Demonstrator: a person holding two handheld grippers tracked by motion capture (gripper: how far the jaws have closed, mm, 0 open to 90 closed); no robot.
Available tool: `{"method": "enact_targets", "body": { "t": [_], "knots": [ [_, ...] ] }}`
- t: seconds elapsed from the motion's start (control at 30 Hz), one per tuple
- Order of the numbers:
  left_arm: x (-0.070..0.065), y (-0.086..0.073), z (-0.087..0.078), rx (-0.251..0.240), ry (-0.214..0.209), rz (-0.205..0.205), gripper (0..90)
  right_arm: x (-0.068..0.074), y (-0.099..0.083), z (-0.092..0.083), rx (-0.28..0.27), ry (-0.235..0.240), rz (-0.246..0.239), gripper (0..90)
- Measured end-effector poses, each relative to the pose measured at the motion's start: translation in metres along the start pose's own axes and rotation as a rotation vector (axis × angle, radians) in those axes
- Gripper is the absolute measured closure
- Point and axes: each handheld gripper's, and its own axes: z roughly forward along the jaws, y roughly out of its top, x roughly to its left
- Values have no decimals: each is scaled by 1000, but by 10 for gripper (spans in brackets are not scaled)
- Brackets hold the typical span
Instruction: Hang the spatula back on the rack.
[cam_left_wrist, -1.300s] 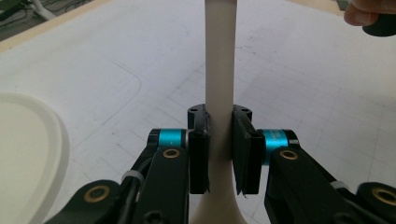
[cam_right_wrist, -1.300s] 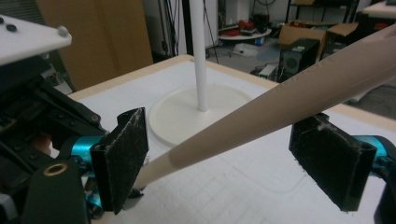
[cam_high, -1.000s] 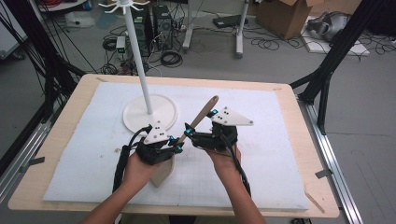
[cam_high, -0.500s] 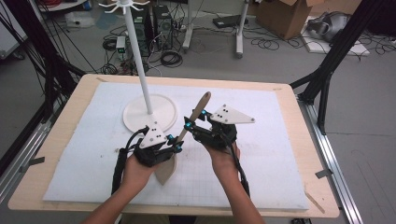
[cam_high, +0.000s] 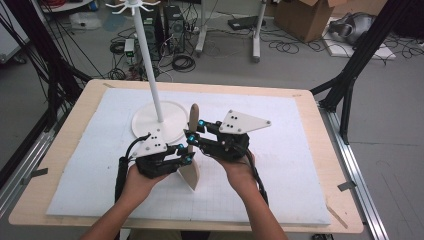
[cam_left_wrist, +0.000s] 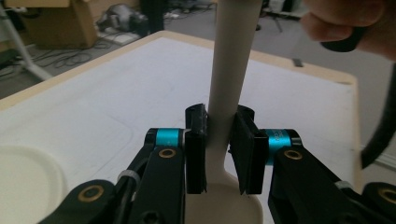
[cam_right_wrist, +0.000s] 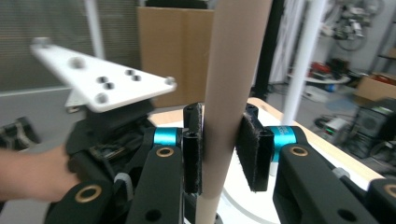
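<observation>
A pale wooden spatula (cam_high: 193, 119) stands almost upright above the white mat, blade (cam_high: 190, 176) down. My left gripper (cam_high: 186, 158) is shut on its neck just above the blade; in the left gripper view the pads (cam_left_wrist: 196, 149) press the spatula (cam_left_wrist: 231, 70) from both sides. My right gripper (cam_high: 193, 136) holds the handle higher up. Its jaws have just been closing, and in the right gripper view the spatula's handle (cam_right_wrist: 233, 70) sits pinched between the pads (cam_right_wrist: 252, 154). The left gripper's grey plate (cam_right_wrist: 100, 79) shows beyond.
A white stand with a round base (cam_high: 172, 116) and a tall pole (cam_high: 150, 65) rises just behind and left of the grippers. The white mat (cam_high: 300, 165) covers the wooden table (cam_high: 330, 200). Cables and boxes lie on the floor beyond.
The right gripper's jaws have closed onto the spatula's handle and that hand has risen a little. The spatula has swung from leaning right to nearly upright.
</observation>
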Motion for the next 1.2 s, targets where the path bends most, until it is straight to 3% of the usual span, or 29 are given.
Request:
{"method": "enact_targets", "body": {
  "t": [0.17, 0.27, 0.33, 0.4, 0.57, 0.6, 0.73, 0.8, 0.97, 1.07, 1.1, 1.2],
  "knots": [
    [6, -1, -2, -38, -71, -5, 619, -2, 1, -1, -7, 49, -16, 746],
    [12, 1, -3, -51, -96, 0, 537, -5, 1, -1, -20, 100, -8, 745],
    [14, 2, -4, -74, -135, -3, 502, -6, 1, -3, -28, 143, -1, 746],
    [16, 4, -4, -90, -182, 7, 501, -7, 1, -3, -30, 152, -3, 745],
    [18, 5, -6, -88, -276, 32, 517, -11, 1, -4, -32, 236, -1, 745],
    [18, 5, -6, -84, -291, 38, 529, -11, 2, -4, -32, 280, 7, 746],
    [16, 4, -3, -66, -336, 48, 587, -13, 2, -3, -34, 332, 10, 745],
    [15, 4, -3, -69, -348, 48, 605, -13, 1, -2, -31, 340, 11, 745],
    [15, 2, -3, -79, -374, 38, 764, -14, 0, 0, -13, 363, 9, 744],
    [12, 3, -2, -75, -352, 43, 779, -16, -3, 0, -23, 354, 32, 731],
    [12, 4, -2, -71, -343, 28, 781, -16, -4, -1, -28, 335, 33, 709],
    [13, 4, -2, -66, -291, 4, 782, -18, -5, -7, -57, 202, 56, 427]
  ]
}}
